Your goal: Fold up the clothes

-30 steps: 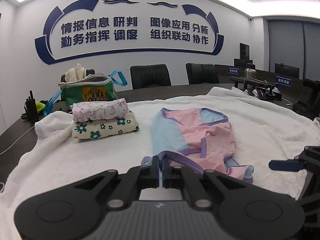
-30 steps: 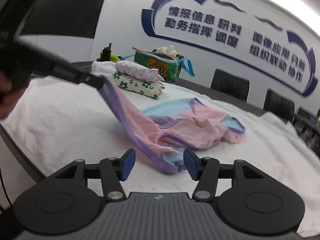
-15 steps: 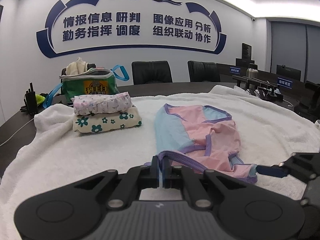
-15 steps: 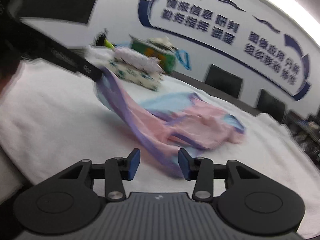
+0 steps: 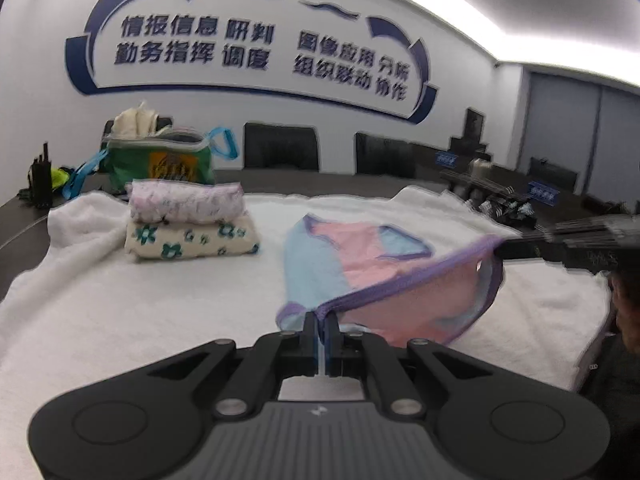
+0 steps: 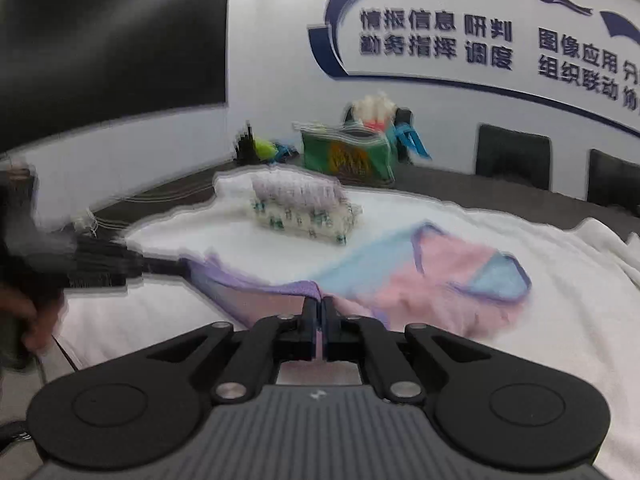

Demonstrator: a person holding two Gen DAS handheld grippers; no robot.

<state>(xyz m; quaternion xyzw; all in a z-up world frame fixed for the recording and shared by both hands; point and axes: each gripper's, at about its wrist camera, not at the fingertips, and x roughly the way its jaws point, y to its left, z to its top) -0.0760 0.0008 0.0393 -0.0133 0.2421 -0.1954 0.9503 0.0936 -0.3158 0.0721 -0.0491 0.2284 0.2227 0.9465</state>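
A pink and light-blue garment (image 5: 360, 268) with purple trim lies on the white towel (image 5: 120, 300), its near hem lifted off the cloth. My left gripper (image 5: 322, 322) is shut on the purple hem at one corner. My right gripper (image 6: 321, 308) is shut on the same hem at the other corner; in the left wrist view it reaches in from the right (image 5: 500, 250). The hem is stretched taut between the two. The rest of the garment (image 6: 440, 280) still rests on the towel. The right wrist view is blurred.
Two folded garments (image 5: 188, 224) are stacked at the back left of the towel. Behind them stands a green bag (image 5: 160, 160) with blue handles, stuffed with cloth. Black chairs (image 5: 280, 148) line the far side of the dark table (image 5: 24, 224). A hand (image 6: 24, 312) shows at the left.
My right gripper closed on the garment's purple hem and rose with it, pulling the hem taut. The left gripper kept its grip and hardly moved.
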